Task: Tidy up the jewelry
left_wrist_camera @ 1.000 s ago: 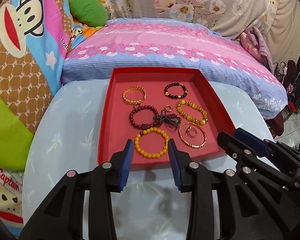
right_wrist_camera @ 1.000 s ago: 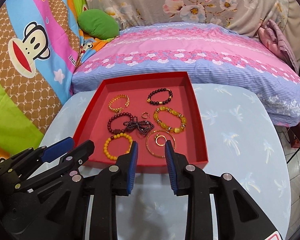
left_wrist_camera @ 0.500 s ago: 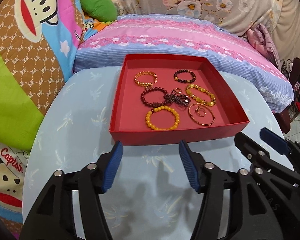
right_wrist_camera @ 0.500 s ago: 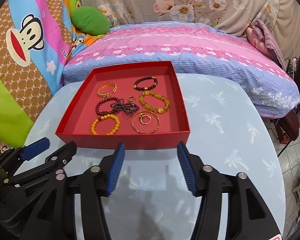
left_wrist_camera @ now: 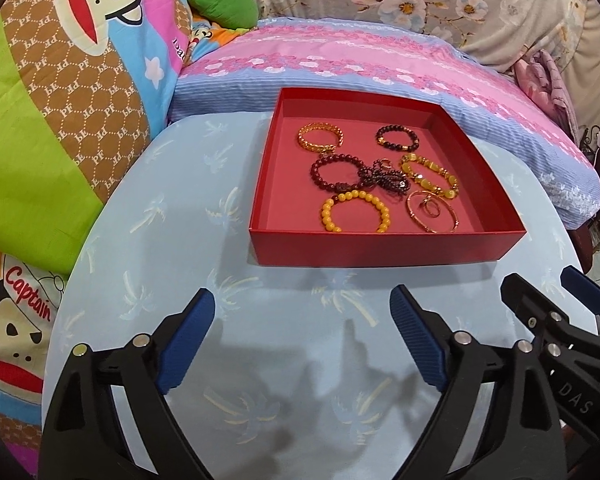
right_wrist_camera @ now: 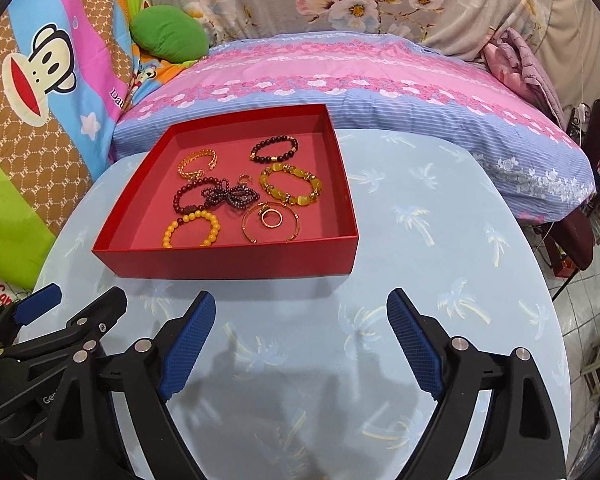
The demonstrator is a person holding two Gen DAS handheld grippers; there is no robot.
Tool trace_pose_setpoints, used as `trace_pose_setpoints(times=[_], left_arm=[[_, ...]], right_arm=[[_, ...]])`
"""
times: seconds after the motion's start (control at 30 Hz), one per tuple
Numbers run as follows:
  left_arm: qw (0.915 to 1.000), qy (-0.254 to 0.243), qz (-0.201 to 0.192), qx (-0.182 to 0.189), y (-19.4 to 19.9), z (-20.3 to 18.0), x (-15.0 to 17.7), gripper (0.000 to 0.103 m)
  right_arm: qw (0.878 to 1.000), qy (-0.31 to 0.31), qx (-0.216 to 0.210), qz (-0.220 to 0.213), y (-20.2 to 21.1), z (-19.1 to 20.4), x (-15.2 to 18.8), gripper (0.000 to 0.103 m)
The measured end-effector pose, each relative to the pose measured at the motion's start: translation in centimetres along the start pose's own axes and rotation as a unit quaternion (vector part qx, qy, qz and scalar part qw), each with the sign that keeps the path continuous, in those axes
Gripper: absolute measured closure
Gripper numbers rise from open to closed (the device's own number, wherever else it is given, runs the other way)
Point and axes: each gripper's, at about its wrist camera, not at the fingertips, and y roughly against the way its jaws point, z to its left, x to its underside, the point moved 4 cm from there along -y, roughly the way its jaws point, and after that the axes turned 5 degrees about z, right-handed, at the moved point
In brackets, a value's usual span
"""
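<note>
A shallow red tray (left_wrist_camera: 380, 248) (right_wrist_camera: 236, 266) sits on the pale blue table and holds several bracelets. Among them are a yellow bead bracelet (left_wrist_camera: 356, 213) (right_wrist_camera: 192, 229), a dark red bead bracelet (left_wrist_camera: 332, 172), a thin gold bangle (left_wrist_camera: 432, 212) (right_wrist_camera: 271, 220) with a ring inside, and a tangled dark chain (right_wrist_camera: 230, 196). My left gripper (left_wrist_camera: 302, 312) hovers over the table in front of the tray, its jaws opening wide with nothing between them. My right gripper (right_wrist_camera: 300, 314) does the same beside it, jaws opening and empty.
The round table (left_wrist_camera: 292, 360) has a blue palm-print cover. A pink and blue striped cushion (left_wrist_camera: 360, 64) lies right behind the tray. Cartoon-print bedding (left_wrist_camera: 60, 92) rises at the left, with a green pillow (right_wrist_camera: 168, 32) behind. The table's right edge drops to a tiled floor (right_wrist_camera: 596, 320).
Both grippers have pulled back from the tray's near wall toward the table's front. Both pairs of jaws have spread from nearly shut to wide apart. The jewelry has not moved.
</note>
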Motion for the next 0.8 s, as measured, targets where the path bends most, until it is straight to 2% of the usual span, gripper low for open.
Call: trace_pose_setpoints(times=[0.1, 0.23, 0.27, 0.63, 0.67, 0.8], left_arm=[[1.0, 0.001, 0.002, -0.005, -0.2, 0.1, 0.11, 0.016], [0.9999, -0.001, 0.002, -0.01, -0.28, 0.19, 0.14, 0.015], [0.9999, 0.0, 0.002, -0.013, -0.3, 0.2, 0.14, 0.015], [0.9998, -0.002, 0.001, -0.021, -0.5, 0.05, 0.35, 0.013], [0.9997, -0.001, 0.001, -0.024, -0.52, 0.07, 0.37, 0.013], [0.9998, 0.0, 0.0, -0.022, -0.57, 0.08, 0.42, 0.012]], right_arm=[[1.0, -0.002, -0.002, 0.013, -0.42, -0.04, 0.06, 0.018], [1.0, 0.004, 0.007, 0.004, -0.36, 0.05, 0.25, 0.016], [1.0, 0.004, 0.008, 0.005, -0.39, 0.03, 0.29, 0.012], [1.0, -0.01, 0.004, 0.012, -0.86, -0.35, 0.7, 0.012], [1.0, -0.013, 0.007, 0.014, -0.9, -0.46, 0.75, 0.005], [1.0, -0.018, 0.003, 0.014, -0.97, -0.59, 0.88, 0.006]])
